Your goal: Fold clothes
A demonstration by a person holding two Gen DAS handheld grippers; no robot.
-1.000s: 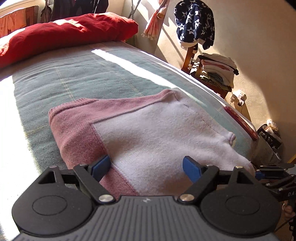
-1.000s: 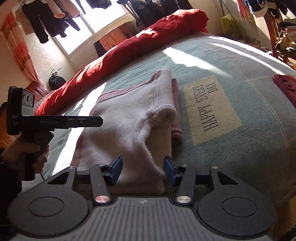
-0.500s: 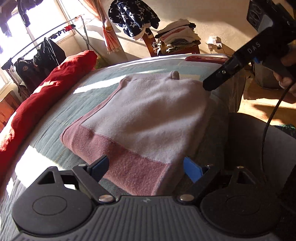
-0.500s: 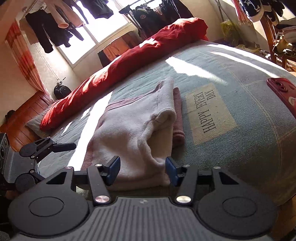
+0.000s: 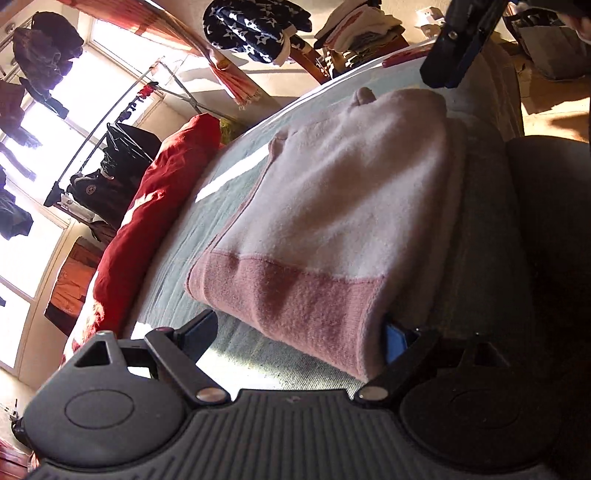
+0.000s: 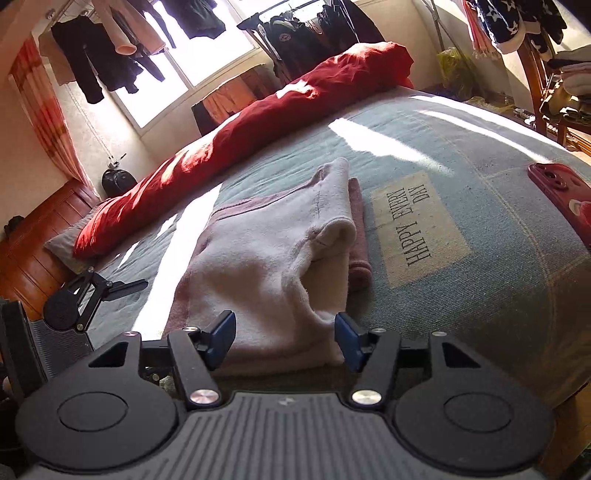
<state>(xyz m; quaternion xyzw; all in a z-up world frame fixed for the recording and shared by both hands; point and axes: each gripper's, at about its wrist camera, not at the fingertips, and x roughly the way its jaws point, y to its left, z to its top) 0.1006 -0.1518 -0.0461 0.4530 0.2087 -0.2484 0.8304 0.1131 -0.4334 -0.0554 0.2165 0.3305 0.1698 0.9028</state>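
A: Step in hand, as I judged it: sweater (image 5: 343, 206) already folded to a compact pile near the bed's (image 6: 498, 295) foot edge, with both claws at its edges, likely regripping for one more fold or a lift.

B: Claw states?

A: Left claw (image 5: 299, 332) stood wide, jaws straddling the darker pink hem band. One blue pad was tucked against the fold's edge at 4 o'clock in the left wrist view, the other clear of the cloth at 8 o'clock. No pinch. Right claw (image 6: 284, 341) stood at a middling gap, jaws just having opened, the pale near edge of the sweater (image 6: 273, 258) between them but unpressed.

B: Next move?

A: Probably to close both claws on the edges and carry one end over evenly. The knit looked thick and soft, so several layers could slip apart if only the top one were caught.

B: Bed and room?

A: Grey-green bedcover with a lettered patch (image 6: 417, 225) at 3 o'clock of the sweater, a red phone (image 6: 557, 199) further toward 2 o'clock. Red duvet (image 6: 258, 136) bunched along the far side. Dark clothes hung before the bright window (image 6: 207, 48); folded clothes stacked on a chair (image 5: 362, 33) at 1 o'clock in the left wrist view.
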